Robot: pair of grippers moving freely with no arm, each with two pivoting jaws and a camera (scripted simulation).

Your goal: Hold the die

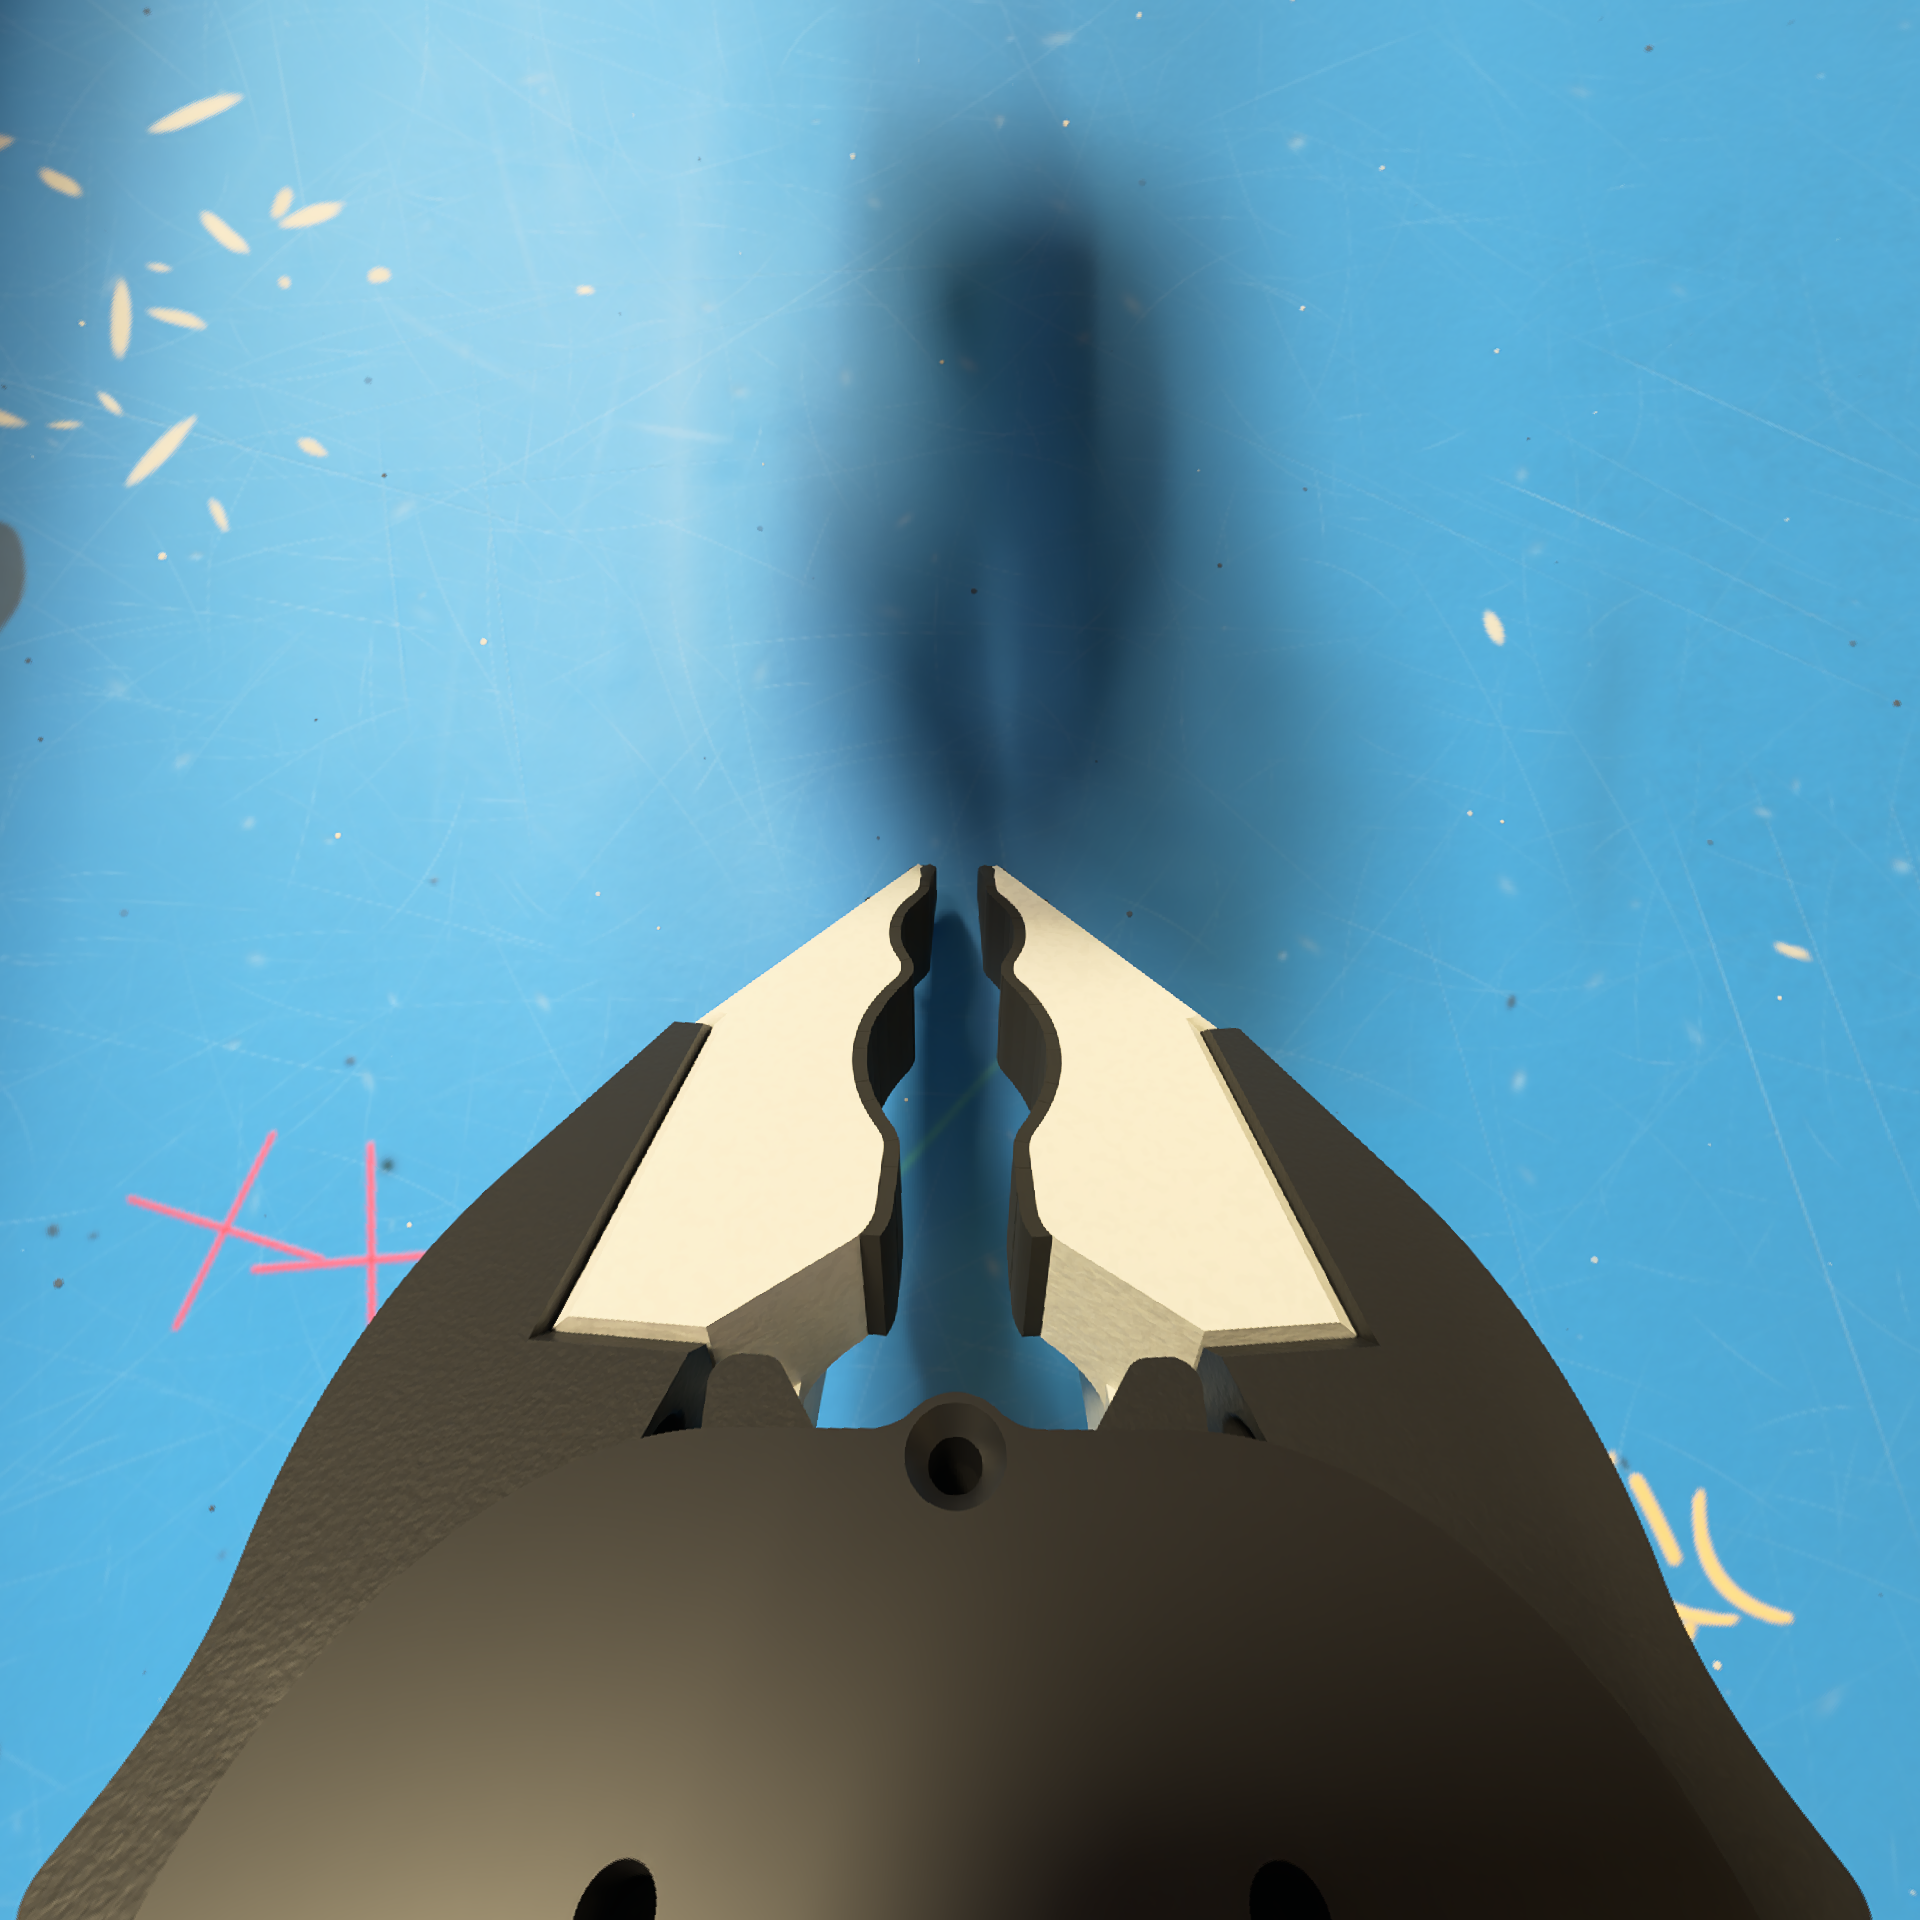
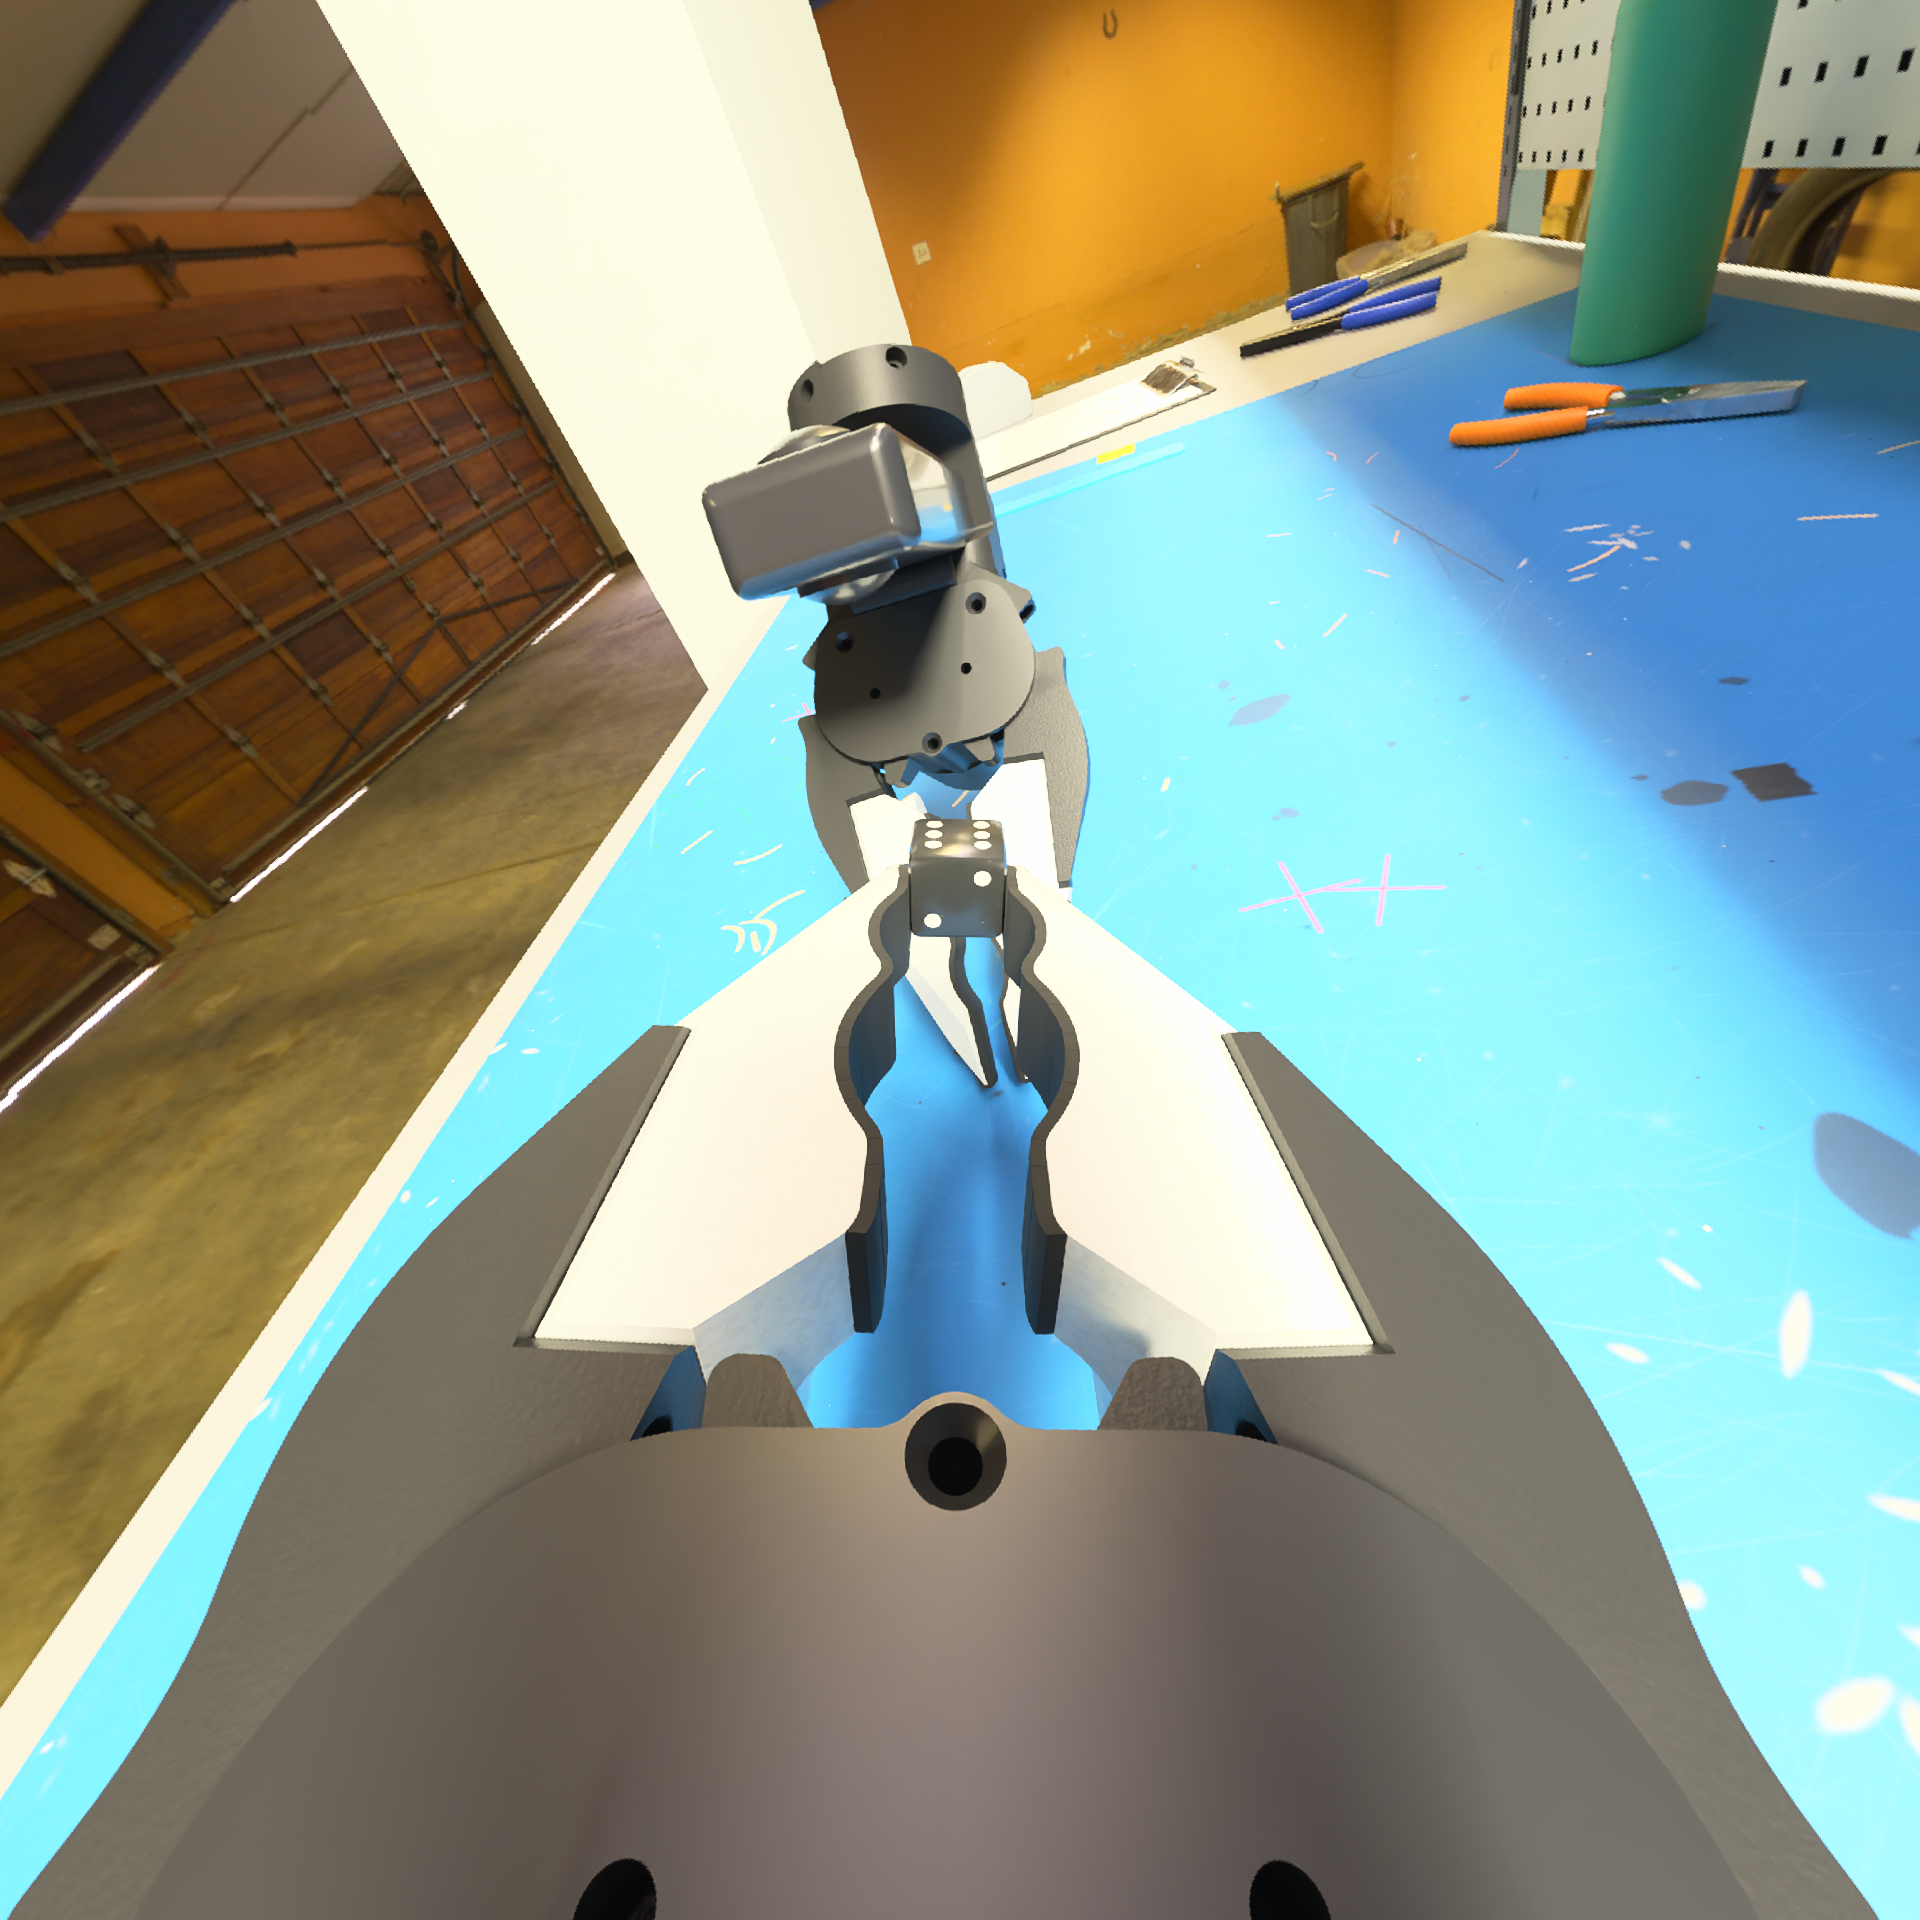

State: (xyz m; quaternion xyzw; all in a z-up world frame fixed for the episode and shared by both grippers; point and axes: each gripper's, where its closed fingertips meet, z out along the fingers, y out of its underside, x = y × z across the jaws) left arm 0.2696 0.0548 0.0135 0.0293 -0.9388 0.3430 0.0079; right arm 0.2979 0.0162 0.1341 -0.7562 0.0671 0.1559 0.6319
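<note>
Left wrist view: left hand-held gripper [image 1: 957, 869] pointed down at the blue counter [image 1: 1455, 520], fingers nearly together with a thin gap, nothing between them. Pink scratch marks [image 1: 281, 1236] sat at lower left.

Right wrist view: right hand-held gripper [image 2: 957, 896] was clamped on the dark die [image 2: 957, 881] at its fingertips, die lifted off the counter [image 2: 1455, 1039]. Left hand-held gripper [image 2: 987, 1075] hung just beyond, tips down near the counter. Orange-handled pliers [image 2: 1590, 407] and a green post [image 2: 1662, 177] stood well apart, far right.

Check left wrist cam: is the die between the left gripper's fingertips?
No: the left gripper has only a narrow bare gap over the blue table; no die shows there.
</note>
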